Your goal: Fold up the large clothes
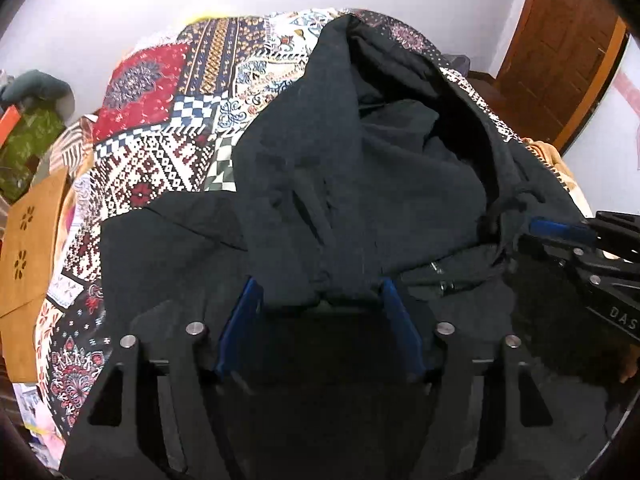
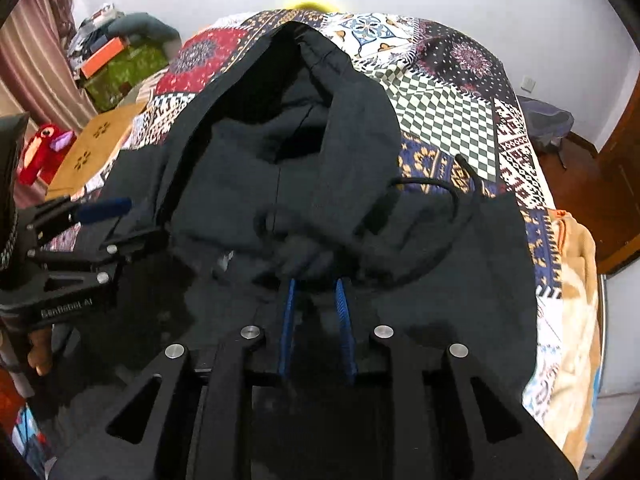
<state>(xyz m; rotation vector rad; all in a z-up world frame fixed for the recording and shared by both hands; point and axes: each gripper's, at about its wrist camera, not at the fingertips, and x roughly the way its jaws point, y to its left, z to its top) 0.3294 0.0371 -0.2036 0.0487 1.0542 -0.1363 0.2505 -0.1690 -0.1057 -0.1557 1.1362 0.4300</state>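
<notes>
A large black hooded garment (image 1: 360, 168) (image 2: 260, 168) lies crumpled on a patchwork bedspread, hood at the far end, a zipper pull (image 1: 444, 286) near the front. My left gripper (image 1: 319, 288) stands open, its blue pads wide apart, a raised fold of the black cloth lying loosely between them. My right gripper (image 2: 315, 284) is open by a narrow gap, with a bunch of the cloth heaped at its fingertips. Each gripper shows in the other's view: the right gripper (image 1: 552, 240) at the right edge, the left gripper (image 2: 120, 220) at the left. A black drawstring (image 2: 452, 196) loops over the garment.
The patterned bedspread (image 1: 160, 152) (image 2: 448, 120) covers the bed. A brown board with flower cut-outs (image 1: 28, 240) (image 2: 100, 140) and a red plush toy (image 2: 40, 152) sit at the left. A beige blanket (image 2: 576, 272) lies at the right, below a wooden door (image 1: 560, 60).
</notes>
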